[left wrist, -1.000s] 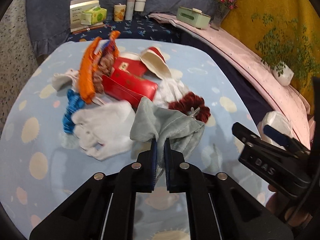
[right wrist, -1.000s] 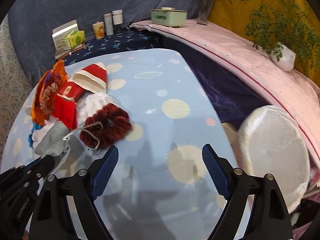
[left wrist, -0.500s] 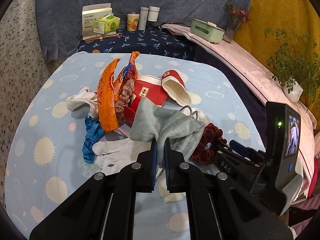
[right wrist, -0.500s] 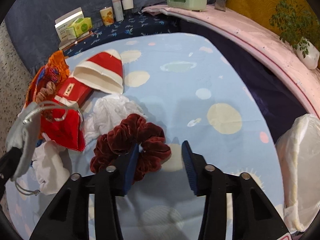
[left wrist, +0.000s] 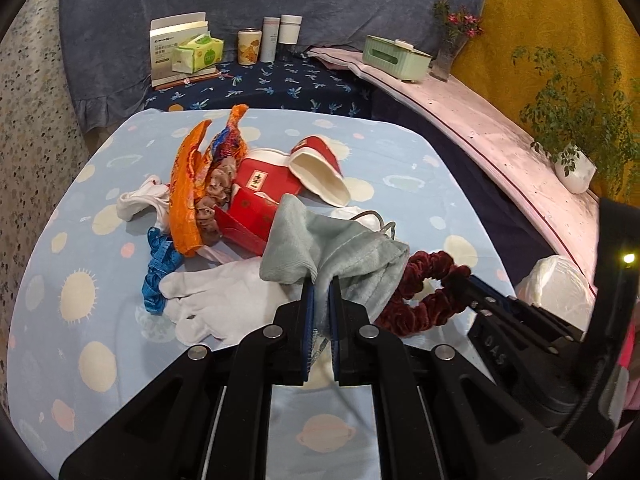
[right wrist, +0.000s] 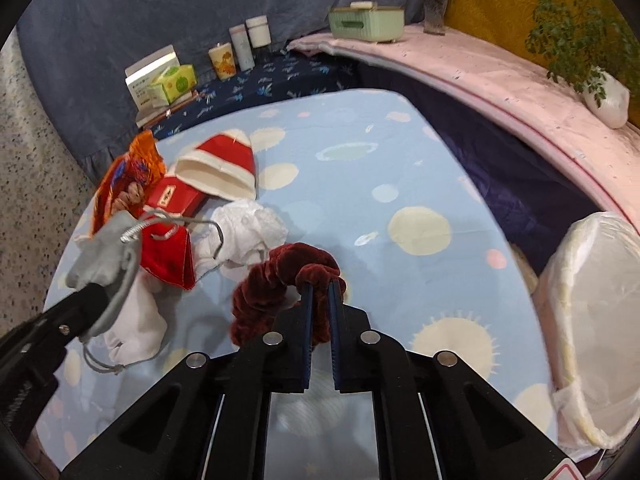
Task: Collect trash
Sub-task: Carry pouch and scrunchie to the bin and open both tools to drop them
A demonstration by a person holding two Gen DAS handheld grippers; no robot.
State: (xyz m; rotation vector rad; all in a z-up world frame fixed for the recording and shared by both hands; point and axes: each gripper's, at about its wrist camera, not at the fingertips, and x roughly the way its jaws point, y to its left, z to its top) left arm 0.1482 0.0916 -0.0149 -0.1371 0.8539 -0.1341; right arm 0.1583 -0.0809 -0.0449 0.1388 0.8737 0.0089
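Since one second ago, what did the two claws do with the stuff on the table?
The right claw was wide open over the tablecloth; it moved left to the dark red scrunchie and shut on it. The left claw stayed shut on the grey drawstring pouch the whole time. The red paper cup, orange wrapper and white glove stayed put.

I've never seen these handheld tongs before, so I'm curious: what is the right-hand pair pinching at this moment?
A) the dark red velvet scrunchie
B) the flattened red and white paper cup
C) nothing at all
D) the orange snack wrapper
A: the right tongs are shut on the dark red velvet scrunchie, lifting it above the blue patterned tablecloth.
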